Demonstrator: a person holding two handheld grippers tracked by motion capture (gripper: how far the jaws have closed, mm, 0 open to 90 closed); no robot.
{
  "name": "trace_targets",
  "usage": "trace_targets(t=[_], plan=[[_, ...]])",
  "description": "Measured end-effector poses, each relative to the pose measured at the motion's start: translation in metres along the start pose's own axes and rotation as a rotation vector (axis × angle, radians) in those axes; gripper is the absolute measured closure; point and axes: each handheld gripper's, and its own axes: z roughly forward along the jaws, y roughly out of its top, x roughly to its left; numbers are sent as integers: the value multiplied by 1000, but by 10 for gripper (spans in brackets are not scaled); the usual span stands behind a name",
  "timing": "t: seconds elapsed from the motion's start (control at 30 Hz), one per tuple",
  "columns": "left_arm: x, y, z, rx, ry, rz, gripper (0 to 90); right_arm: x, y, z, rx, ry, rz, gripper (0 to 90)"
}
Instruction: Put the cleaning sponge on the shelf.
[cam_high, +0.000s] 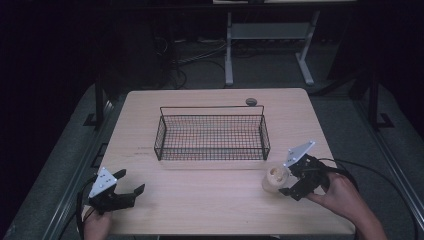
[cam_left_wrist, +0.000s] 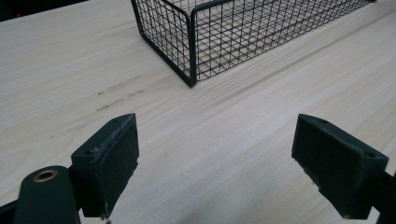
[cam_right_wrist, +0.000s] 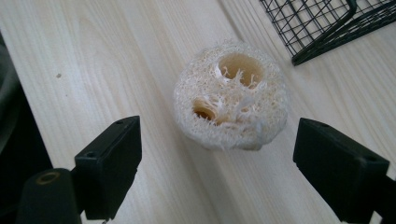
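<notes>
Two grippers were in your hands at the wooden table (cam_high: 210, 200). Your right gripper (cam_high: 283, 178) had its jaws spread wide, gripping nothing, and pointed at the loofah piece (cam_high: 274, 178), a pale, fibrous round with hollow channels through it. In the right gripper view the loofah piece (cam_right_wrist: 231, 95) stood on the table just ahead of the open jaws, not between the pads, and neither pad touched it. It sat near the front right corner of the wire basket (cam_high: 212, 136), apart from it, on the side nearest you. Your left gripper (cam_high: 131, 182) rested at the table's near left edge, jaws equally wide and holding nothing, with bare wood between them and the basket's corner well ahead.
</notes>
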Motion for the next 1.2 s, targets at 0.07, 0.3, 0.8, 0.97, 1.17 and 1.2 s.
trace_targets(t=[0.07, 0.3, 0.8, 0.97, 1.17, 1.2], plan=[[0, 0, 0, 0, 2, 1, 141, -2, 3, 3, 13, 1, 5, 151], [1, -1, -1, 3, 2, 2, 141, -5, 16, 12, 61, 3, -14, 158], [1, -2, -2, 6, 7, 2, 141, -6, 27, 24, 128, 12, -38, 279], [1, -2, -2, 6, 7, 3, 141, -5, 29, 23, 120, 27, -37, 287], [2, -2, -2, 3, 6, -1, 141, 0, 35, 15, 92, 38, -50, 288], [2, -2, -2, 4, 6, -3, 141, 1, 40, 13, 89, 36, -59, 289]])
